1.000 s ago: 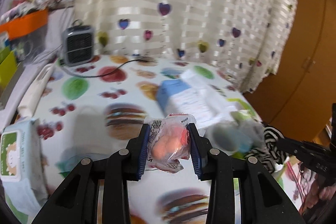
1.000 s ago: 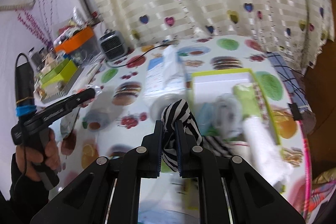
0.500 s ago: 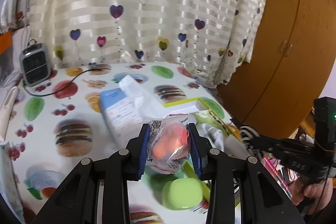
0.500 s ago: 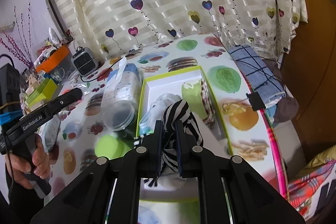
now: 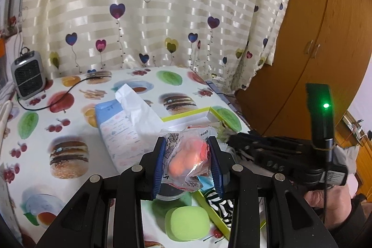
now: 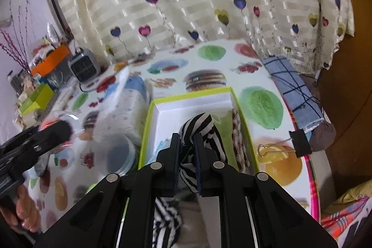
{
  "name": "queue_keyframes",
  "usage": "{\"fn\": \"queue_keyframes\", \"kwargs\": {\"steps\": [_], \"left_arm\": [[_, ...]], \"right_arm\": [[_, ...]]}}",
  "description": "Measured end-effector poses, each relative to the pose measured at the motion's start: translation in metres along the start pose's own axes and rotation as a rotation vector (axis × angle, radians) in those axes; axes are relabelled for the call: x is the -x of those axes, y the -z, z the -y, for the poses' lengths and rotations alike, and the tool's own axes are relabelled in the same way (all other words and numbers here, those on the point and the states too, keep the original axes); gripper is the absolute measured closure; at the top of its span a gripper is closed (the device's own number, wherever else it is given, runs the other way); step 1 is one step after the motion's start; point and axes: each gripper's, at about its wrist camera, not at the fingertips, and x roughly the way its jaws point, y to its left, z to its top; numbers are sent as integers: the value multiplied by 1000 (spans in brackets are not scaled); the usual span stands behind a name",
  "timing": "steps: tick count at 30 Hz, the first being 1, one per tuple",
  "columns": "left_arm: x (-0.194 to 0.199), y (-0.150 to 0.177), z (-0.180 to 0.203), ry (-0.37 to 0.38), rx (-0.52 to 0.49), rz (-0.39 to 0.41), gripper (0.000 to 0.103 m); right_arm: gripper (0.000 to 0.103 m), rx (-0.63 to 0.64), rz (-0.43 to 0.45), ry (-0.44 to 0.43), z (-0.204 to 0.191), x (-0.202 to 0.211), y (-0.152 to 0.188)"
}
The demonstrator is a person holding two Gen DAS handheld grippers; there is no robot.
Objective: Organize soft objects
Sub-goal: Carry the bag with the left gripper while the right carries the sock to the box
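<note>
Holding two soft items over the tabletop — entry as follows. Left gripper: jaws clamped on a clear packet of orange pieces, unchanged in width over the last second; it has swung from the open tabletop toward the green-rimmed box and now hangs just short of the box's near corner, above a green sponge and a round lid. Right gripper: jaws just beginning to part on a striped cloth, which is between them, pads seemingly touching it. A second ago this cloth was over the tabletop beside the box; now it is inside the box's rim, its loose end trailing down below the jaws. Reading: the cloth looks about to be let go into the box, so one item is nearly filed — the packet appears next. Tissue pack sits beside the box, untouched. Risk: cloth tail may drape over the rim.
</note>
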Motion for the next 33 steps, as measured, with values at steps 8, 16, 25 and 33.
{"fn": "queue_keyframes", "kwargs": {"steps": [8, 16, 25, 33], "left_arm": [[-30, -7, 4, 21, 12, -52, 69], [-72, -16, 13, 7, 19, -114, 68], [-96, -15, 14, 29, 57, -181, 53], [-55, -18, 19, 32, 46, -126, 52]], "right_arm": [[55, -38, 66, -14, 9, 25, 14], [55, -95, 106, -24, 22, 59, 37], [55, -114, 124, -36, 30, 77, 51], [55, -86, 132, -38, 19, 89, 56]]}}
